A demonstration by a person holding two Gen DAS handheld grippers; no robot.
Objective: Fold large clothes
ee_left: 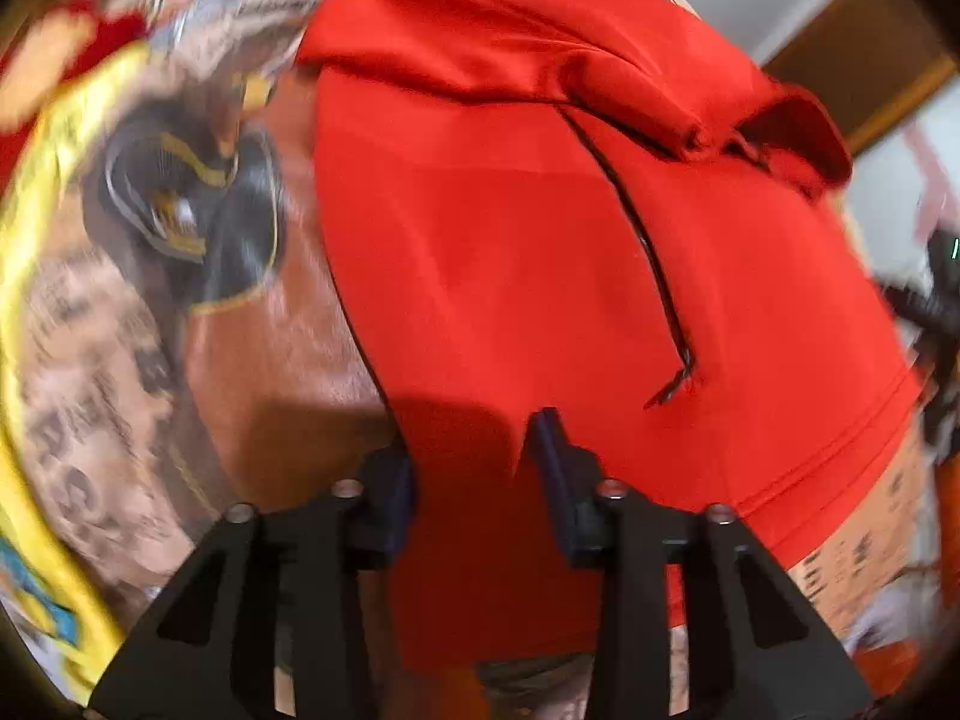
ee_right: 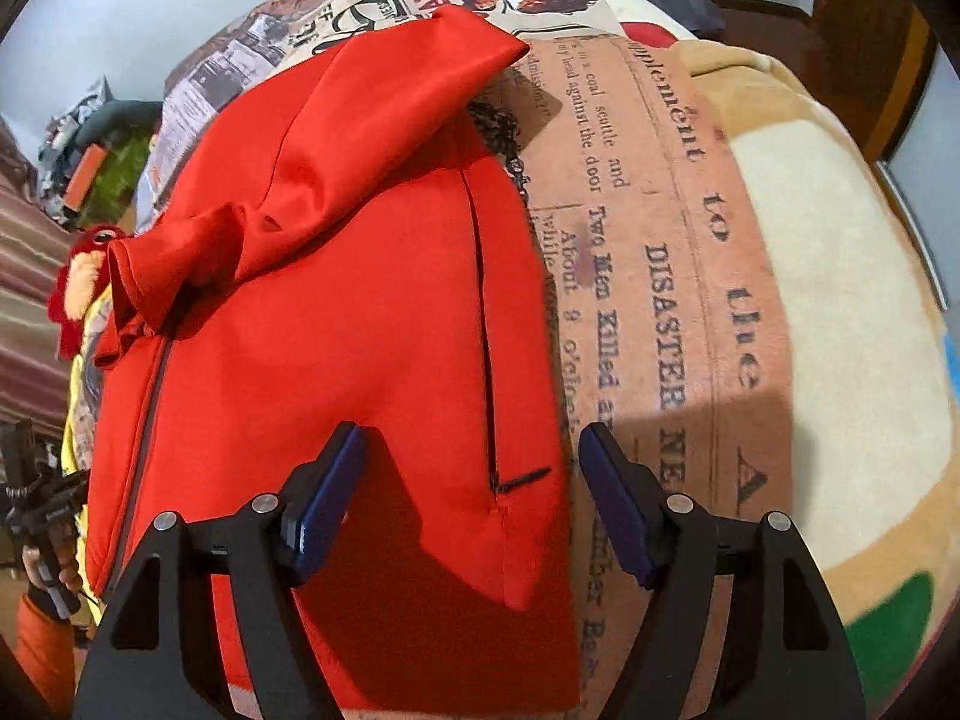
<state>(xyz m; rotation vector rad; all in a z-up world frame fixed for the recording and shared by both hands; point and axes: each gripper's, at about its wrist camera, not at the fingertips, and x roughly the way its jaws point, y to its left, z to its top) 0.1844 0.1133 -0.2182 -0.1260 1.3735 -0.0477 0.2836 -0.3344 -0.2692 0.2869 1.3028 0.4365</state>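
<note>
Left wrist view: we see the red jacket spread on a bed covered by a newspaper-print blanket. The left hand-held gripper has its fingers apart, and the jacket's lower corner runs down between them; we cannot tell whether either pad presses the cloth. A dark pocket zip slants across the front. A sleeve lies folded over the upper part (this view is blurred, so the edges are soft). At the far right a dark device shows, probably the other tool.

Right wrist view: the right hand-held gripper is also spread wide, hovering over the jacket's hem corner, which lies on the blanket beside the pocket zip. The front zip runs along the left edge; the sleeve crosses the top.

Our judgement: to fold well, each tool should close on a hem corner, taking both layers, then carry the hem up toward the collar evenly so the crease stays straight.

Around: a red plush toy sits touching the collar end, and a cream blanket lies to the right. The toy may crowd the landing spot; the soft bed may let the cloth bunch.
</note>
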